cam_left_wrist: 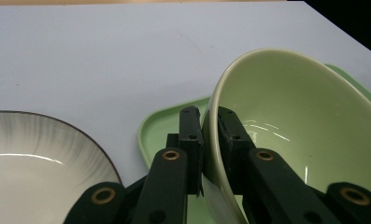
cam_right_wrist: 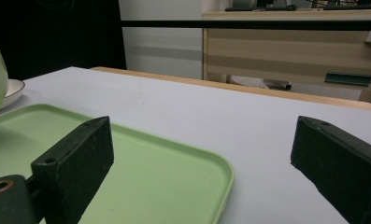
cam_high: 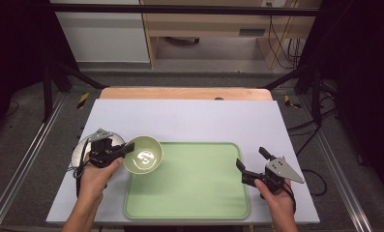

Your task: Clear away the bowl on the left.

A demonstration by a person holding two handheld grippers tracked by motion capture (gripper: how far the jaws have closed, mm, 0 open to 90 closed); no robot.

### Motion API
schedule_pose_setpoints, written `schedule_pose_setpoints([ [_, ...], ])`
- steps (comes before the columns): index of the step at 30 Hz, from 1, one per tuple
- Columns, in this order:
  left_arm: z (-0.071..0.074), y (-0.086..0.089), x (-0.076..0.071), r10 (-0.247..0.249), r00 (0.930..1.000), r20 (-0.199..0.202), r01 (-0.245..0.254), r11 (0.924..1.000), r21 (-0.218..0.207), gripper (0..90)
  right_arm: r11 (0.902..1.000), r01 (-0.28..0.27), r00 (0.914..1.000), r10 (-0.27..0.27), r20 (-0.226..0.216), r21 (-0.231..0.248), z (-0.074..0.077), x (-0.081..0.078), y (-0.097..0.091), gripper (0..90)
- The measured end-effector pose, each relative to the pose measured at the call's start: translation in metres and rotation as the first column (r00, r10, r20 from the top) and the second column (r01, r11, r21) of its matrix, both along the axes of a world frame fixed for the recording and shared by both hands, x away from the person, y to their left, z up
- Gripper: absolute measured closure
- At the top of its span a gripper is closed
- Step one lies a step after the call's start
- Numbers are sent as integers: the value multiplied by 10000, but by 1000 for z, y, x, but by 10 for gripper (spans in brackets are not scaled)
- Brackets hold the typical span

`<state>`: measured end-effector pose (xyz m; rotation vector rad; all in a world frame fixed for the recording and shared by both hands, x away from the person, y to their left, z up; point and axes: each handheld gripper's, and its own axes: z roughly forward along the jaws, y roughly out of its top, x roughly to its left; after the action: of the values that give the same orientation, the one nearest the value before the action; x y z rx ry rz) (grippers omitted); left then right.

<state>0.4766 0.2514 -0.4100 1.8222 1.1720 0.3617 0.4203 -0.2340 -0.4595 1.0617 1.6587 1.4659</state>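
A: What is the left gripper (cam_high: 127, 148) doing?
B: It is pinching the rim of the green bowl (cam_high: 143, 154), one jaw inside and one outside, holding it tilted over the far-left corner of the green tray (cam_high: 194, 193)

A: And the right gripper (cam_high: 252, 165)?
B: It is hanging with its jaws spread wide, gripping nothing, at the tray's right edge

A: Anything else on the desk (cam_high: 189, 118)?
B: A white plate (cam_left_wrist: 29, 163) is lying just left of the tray, beside the bowl

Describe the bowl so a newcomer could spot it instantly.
Start at the green tray on the white table. At its near-left corner, the left gripper pinches the rim of a pale green bowl. It is deep and glossy, unlike the flat white plate beside it.
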Motion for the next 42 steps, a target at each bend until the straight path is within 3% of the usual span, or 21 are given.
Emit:
schedule_pose_setpoints([
  [13, -5, -20, -2, -418, 9991, -116, 418, 9991, -51, 819, 10000, 21, 10000, -21, 9, 13, 1, 0, -1, 63],
  [27, -2, -27, -3, -536, 9985, -68, 535, 9983, -221, 818, 10000, -22, 10000, 22, -1, -58, 0, 0, 1, 63],
  [38, -6, -50, -6, -1064, 9942, -180, 1061, 9942, -170, 818, 10000, 35, 10000, -35, 40, -28, 1, -1, -1, 63],
  [42, -11, -62, -8, -1388, 9897, -358, 1381, 9902, -202, 817, 10000, 10, 10000, -10, 15, -34, 1, -1, -1, 63],
])
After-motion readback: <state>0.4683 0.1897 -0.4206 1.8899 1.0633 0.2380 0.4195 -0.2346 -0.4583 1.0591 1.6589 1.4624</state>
